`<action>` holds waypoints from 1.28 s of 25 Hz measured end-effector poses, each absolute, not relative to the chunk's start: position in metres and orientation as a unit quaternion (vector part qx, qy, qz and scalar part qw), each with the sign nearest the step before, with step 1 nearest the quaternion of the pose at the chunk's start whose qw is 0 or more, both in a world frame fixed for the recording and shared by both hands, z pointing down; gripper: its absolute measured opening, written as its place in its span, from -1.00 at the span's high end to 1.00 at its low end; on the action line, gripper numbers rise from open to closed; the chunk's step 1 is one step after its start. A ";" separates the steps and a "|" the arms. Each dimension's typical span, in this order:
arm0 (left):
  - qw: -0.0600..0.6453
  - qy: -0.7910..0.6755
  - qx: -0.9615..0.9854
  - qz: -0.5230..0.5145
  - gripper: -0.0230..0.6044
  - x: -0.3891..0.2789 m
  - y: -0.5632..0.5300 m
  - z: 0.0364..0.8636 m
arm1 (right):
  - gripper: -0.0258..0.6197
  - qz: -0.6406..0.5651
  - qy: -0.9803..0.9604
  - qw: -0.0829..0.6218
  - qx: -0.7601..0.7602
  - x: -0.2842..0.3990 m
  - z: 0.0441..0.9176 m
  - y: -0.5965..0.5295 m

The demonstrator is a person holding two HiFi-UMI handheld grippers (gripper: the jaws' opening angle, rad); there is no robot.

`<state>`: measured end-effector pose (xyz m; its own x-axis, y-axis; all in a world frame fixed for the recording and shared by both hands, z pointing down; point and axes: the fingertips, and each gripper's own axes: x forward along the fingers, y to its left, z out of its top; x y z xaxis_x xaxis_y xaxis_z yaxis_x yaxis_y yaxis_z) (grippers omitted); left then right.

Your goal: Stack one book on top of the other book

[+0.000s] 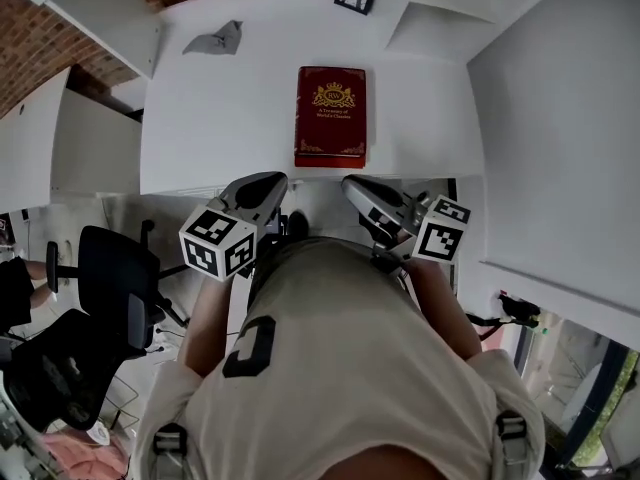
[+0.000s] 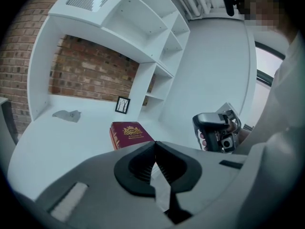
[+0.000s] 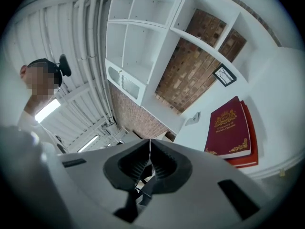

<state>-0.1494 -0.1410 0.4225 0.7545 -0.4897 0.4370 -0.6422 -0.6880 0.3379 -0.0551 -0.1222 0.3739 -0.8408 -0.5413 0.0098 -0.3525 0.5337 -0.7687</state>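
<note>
Your left gripper (image 2: 155,146) and right gripper (image 3: 150,143) are clenched, empty, below the table (image 1: 225,118) edge in the head view. The top book (image 1: 331,108) lies on the lower book (image 3: 249,158), upper centre of frame.

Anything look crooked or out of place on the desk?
Only slightly: the top book sits a little offset on the lower book, whose brighter red edge peeks out along one side. A crumpled grey scrap lies near the far corner of the table.
</note>
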 end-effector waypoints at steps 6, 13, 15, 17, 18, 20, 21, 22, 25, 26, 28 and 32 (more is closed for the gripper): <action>0.231 -0.314 0.905 0.169 0.92 -0.130 -0.120 0.414 | 0.89 -0.441 0.847 0.111 -0.276 -0.021 0.385 -0.098; 0.232 -0.324 0.898 0.186 0.92 -0.105 -0.076 0.424 | 0.89 -0.499 0.813 0.131 -0.269 0.018 0.409 -0.050; 0.234 -0.333 0.894 0.187 0.92 -0.101 -0.063 0.426 | 0.89 -0.491 0.824 0.121 -0.255 0.019 0.408 -0.036; 0.235 -0.343 0.890 0.186 0.92 -0.097 -0.051 0.426 | 0.89 -0.486 0.833 0.110 -0.240 0.020 0.408 -0.024; 0.235 -0.348 0.889 0.185 0.92 -0.095 -0.046 0.426 | 0.89 -0.485 0.836 0.106 -0.233 0.021 0.408 -0.019; 0.234 -0.358 0.885 0.184 0.92 -0.093 -0.036 0.425 | 0.89 -0.489 0.838 0.105 -0.220 0.021 0.409 -0.011; 0.235 -0.362 0.883 0.183 0.92 -0.092 -0.031 0.424 | 0.89 -0.493 0.836 0.105 -0.215 0.021 0.411 -0.007; 0.237 -0.365 0.882 0.184 0.92 -0.092 -0.027 0.424 | 0.89 -0.498 0.834 0.106 -0.211 0.020 0.413 -0.003; 0.241 -0.372 0.877 0.188 0.92 -0.096 -0.014 0.425 | 0.89 -0.510 0.831 0.106 -0.194 0.013 0.415 0.007; 0.242 -0.373 0.875 0.189 0.92 -0.099 -0.011 0.425 | 0.89 -0.510 0.832 0.106 -0.189 0.010 0.414 0.009; 0.245 -0.374 0.874 0.191 0.92 -0.104 -0.007 0.428 | 0.89 -0.508 0.834 0.102 -0.187 0.004 0.414 0.012; 0.248 -0.370 0.876 0.186 0.92 -0.115 -0.003 0.428 | 0.89 -0.511 0.831 0.099 -0.196 -0.009 0.417 0.011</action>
